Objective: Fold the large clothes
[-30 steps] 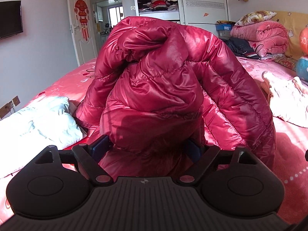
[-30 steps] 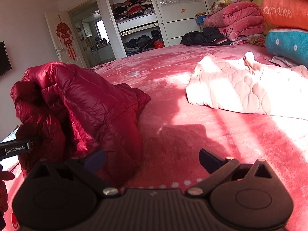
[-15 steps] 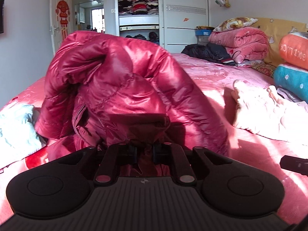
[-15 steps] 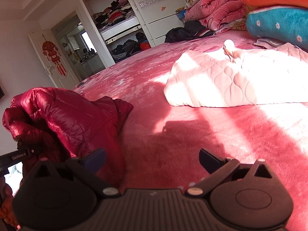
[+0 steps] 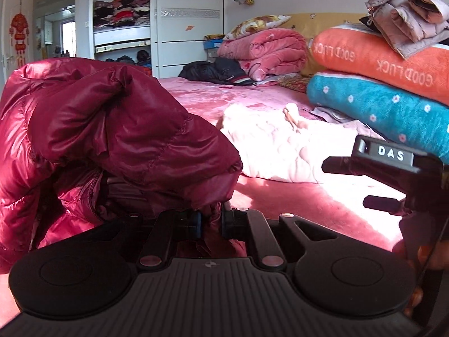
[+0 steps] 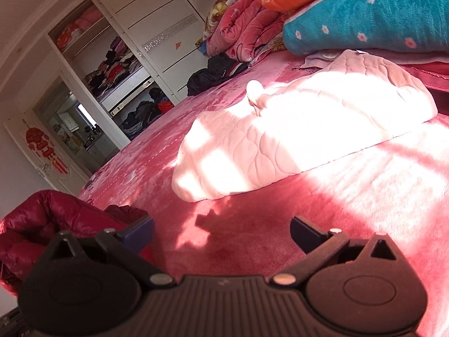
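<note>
1. Left wrist view: my left gripper (image 5: pixel 210 220) has its jaws pinched on a thin fold of the red puffer jacket (image 5: pixel 112 140). The rest is bunched in a heap on the pink bed (image 5: pixel 322 205), left of the gripper. That fabric looks slick, so I reckon the fold could slide out if I pull hard.
2. Right gripper (image 6: pixel 221 231) has its jaws wide apart w/ nothing between them, over bare bedspread. With one grip only, the jacket may drag as a lump, not spread flat.
3. Pale quilted garment (image 6: pixel 294 137) lies near; a wide sweep could snag it.
</note>
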A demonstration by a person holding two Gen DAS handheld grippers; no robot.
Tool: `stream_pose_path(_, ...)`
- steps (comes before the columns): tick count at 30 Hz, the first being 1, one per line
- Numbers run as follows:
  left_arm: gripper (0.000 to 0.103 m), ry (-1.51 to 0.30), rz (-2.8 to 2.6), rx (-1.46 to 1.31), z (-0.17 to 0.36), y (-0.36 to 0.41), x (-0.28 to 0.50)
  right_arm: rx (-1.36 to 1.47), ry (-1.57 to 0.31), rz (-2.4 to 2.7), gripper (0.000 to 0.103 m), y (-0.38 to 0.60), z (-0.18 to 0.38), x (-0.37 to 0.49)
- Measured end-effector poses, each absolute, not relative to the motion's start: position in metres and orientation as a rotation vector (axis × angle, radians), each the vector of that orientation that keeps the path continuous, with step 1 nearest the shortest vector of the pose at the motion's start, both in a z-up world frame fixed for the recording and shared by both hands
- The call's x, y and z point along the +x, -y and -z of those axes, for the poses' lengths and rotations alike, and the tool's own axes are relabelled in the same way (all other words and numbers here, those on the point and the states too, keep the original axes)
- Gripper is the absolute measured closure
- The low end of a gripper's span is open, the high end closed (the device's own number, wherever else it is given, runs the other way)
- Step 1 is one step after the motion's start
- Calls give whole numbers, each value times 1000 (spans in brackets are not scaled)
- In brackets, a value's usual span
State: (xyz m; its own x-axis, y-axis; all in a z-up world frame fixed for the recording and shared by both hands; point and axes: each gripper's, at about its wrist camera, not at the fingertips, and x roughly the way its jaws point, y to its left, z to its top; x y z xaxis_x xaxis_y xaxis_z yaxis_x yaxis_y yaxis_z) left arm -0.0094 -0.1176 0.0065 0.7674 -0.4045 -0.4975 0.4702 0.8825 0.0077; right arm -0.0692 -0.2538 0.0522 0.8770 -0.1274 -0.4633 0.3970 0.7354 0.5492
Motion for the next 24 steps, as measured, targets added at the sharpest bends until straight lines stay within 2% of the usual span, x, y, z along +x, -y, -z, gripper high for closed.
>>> stream_pose_path(5,92,-548,486,128,12,120,-26,676,-395,306,1,261,-57,-76)
stream_pose_path(10,91,-563,468,75,5,92,-37,612,-381,220,1,249,-67,-75)
stream_pose_path(12,85,-562,452,53,-3,77,-45,575,-375,155,1,238,-74,-74)
stream_pose_path(16,66,-543,452,56,-15,49,-64,423,-363,61,1,204,-97,-74)
stream_pose_path(24,57,-514,359,64,-21,-17,-89,168,-281,-148,1,120,-170,-95)
